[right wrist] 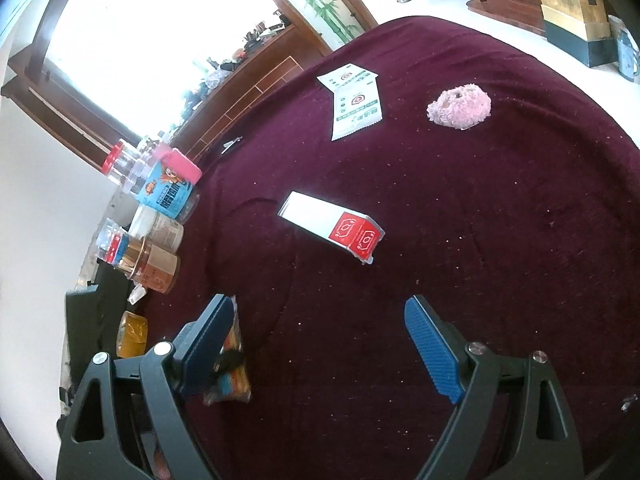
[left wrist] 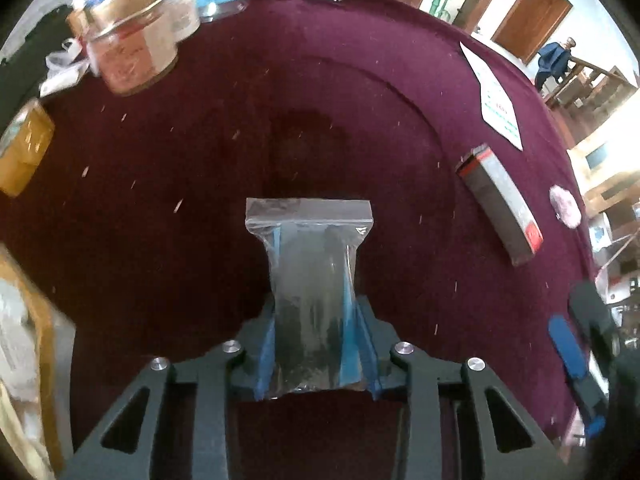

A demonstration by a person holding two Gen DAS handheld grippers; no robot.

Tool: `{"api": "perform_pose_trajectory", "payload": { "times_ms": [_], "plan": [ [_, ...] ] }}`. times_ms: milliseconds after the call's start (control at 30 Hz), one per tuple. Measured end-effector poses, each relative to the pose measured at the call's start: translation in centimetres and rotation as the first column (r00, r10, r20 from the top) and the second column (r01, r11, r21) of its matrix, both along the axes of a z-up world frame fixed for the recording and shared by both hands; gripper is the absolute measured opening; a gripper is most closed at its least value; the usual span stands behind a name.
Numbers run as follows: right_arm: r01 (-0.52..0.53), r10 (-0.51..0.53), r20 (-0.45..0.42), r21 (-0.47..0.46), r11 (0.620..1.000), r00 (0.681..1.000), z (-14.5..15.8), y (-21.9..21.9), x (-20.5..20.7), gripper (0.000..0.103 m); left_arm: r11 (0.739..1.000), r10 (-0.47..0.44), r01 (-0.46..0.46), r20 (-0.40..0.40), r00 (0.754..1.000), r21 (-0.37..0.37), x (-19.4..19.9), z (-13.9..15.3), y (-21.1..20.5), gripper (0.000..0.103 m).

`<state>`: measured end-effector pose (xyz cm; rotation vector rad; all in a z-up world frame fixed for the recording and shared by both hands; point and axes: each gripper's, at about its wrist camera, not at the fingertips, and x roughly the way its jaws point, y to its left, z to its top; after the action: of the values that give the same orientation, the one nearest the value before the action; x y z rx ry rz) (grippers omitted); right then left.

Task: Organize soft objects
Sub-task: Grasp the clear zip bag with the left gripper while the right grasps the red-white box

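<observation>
The left gripper (left wrist: 310,344) pinches a clear zip bag (left wrist: 310,280) of dark contents between its blue fingers (left wrist: 266,356), the bag standing out over the maroon desk (left wrist: 200,240). The right gripper (right wrist: 320,344) hangs with its fingers spread wide and empty; beyond it lie a red-and-white box (right wrist: 334,226), a white sachet (right wrist: 354,106) and a pink fluffy ball (right wrist: 460,106).

A clear zip-top plastic bag (left wrist: 310,280) holding something dark is pinched at its near end, its sealed strip pointing away over the maroon cloth. Far to the right, a fluffy pink soft ball (right wrist: 460,106) lies alone on the cloth.
</observation>
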<state>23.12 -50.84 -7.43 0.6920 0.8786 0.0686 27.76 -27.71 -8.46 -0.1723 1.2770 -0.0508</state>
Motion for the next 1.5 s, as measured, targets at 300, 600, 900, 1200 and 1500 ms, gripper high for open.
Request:
{"api": "perform_pose_trajectory", "payload": {
  "times_ms": [300, 600, 900, 1200, 1500],
  "plan": [
    [-0.075, 0.077, 0.060, -0.041, 0.996, 0.995, 0.6, 1.3, 0.0, 0.087, 0.991, -0.123, 0.120, -0.035, 0.992, -0.064, -11.9, 0.7, 4.6, 0.036],
    [-0.060, 0.065, 0.024, -0.167, 0.984, 0.998, 1.8, 2.4, 1.6, 0.087, 0.986, -0.133, 0.132, -0.006, 0.991, -0.105, -16.7, 1.2, 9.6, 0.036],
    [-0.036, 0.009, -0.068, -0.407, 0.913, 0.998, 0.4, 2.0, 9.8, 0.087, 0.971, -0.186, 0.183, -0.003, 0.983, -0.152, -16.4, 0.3, 9.0, 0.036],
    [-0.105, 0.065, -0.107, -0.422, 0.900, 0.992, -2.5, 3.0, 8.8, 0.038, 0.967, -0.190, 0.189, 0.012, 0.982, -0.170, -17.4, 0.5, 10.3, 0.036],
    [-0.072, 0.046, -0.125, -0.208, 0.976, 0.991, -1.7, 6.0, -4.3, 0.027, 0.972, -0.187, 0.192, 0.048, 0.981, -0.132, -18.5, 0.7, 9.7, 0.037]
  ]
}}
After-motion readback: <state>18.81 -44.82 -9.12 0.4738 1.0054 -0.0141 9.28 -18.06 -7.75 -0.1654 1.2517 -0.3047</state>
